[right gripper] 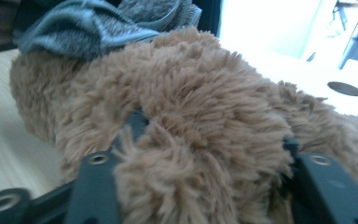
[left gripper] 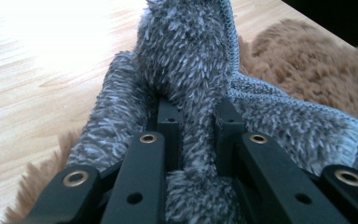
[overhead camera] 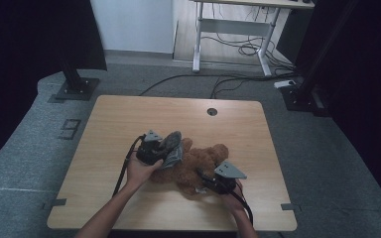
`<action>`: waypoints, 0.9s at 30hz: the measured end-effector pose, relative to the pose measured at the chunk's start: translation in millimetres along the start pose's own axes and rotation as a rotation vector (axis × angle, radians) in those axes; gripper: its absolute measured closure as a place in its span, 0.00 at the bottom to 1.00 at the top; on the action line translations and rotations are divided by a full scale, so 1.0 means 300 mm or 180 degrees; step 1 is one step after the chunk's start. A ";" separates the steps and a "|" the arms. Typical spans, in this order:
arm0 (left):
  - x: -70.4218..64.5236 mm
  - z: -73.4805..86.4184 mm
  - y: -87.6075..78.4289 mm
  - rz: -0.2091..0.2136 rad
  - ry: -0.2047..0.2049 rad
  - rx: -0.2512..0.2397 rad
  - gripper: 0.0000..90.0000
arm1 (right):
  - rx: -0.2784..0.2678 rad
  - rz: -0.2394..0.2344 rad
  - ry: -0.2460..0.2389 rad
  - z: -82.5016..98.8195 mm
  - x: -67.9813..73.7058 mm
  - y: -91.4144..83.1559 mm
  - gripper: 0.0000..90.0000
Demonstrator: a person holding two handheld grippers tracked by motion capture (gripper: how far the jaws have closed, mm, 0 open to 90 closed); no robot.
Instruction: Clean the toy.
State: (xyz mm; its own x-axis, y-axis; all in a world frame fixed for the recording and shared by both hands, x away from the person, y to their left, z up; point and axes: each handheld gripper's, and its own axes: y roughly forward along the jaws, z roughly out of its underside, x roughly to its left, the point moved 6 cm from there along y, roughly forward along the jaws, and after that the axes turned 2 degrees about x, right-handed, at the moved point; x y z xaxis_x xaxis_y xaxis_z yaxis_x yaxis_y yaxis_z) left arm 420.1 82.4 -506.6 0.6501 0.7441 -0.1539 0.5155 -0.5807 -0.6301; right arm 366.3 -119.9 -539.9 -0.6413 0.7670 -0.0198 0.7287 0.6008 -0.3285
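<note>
Left gripper (left gripper: pixel 198 128) fingers clamp tight on a fold of the grey fuzzy cloth (left gripper: pixel 191 60), draped over the brown teddy bear (overhead camera: pixel 198 166) at the frame's centre. Right gripper (right gripper: pixel 209 140) fingers grip the bear's plush limb. The bear lies on the wooden bench (overhead camera: pixel 129 119).

Light wood table (overhead camera: pixel 129 119) with round cable hole (overhead camera: pixel 212 111) (far edge), grey carpet (overhead camera: pixel 25 148), white-legged desk (overhead camera: pixel 235 29), floor cables (overhead camera: pixel 228 77).
</note>
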 end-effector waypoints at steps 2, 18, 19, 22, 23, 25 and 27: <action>-0.012 0.022 -0.013 0.0016 0.0040 -0.0057 0.86 | 0.0022 -0.0054 0.0038 -0.006 0.000 -0.009 0.42; -0.072 0.105 -0.069 -0.0013 0.0183 -0.0361 0.86 | 0.0303 -0.0368 0.0357 -0.200 -0.063 0.018 0.20; -0.072 0.107 -0.069 -0.0014 0.0179 -0.0372 0.86 | 0.0407 -0.0437 0.0381 -0.190 -0.057 0.027 0.18; -0.071 0.108 -0.068 -0.0015 0.0197 -0.0375 0.86 | 0.0686 -0.0539 0.0298 -0.128 -0.029 0.042 0.14; -0.072 0.109 -0.069 -0.0016 0.0207 -0.0375 0.86 | 0.0679 -0.0557 0.0318 -0.113 -0.023 0.033 0.14; -0.074 0.110 -0.069 -0.0003 0.0213 -0.0373 0.86 | 0.0674 -0.0612 0.0342 -0.086 -0.014 0.014 0.14; -0.077 0.111 -0.071 0.0004 0.0209 -0.0382 0.86 | 0.0716 -0.0623 0.0308 -0.065 -0.008 0.003 0.14</action>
State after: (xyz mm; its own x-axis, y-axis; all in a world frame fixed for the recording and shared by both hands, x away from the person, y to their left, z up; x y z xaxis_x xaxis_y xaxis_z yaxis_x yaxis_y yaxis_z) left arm 375.4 88.5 -515.1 0.6839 0.7224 -0.1019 0.5753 -0.6199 -0.5336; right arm 373.2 -116.8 -521.5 -0.7304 0.6661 0.1510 0.5154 0.6826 -0.5181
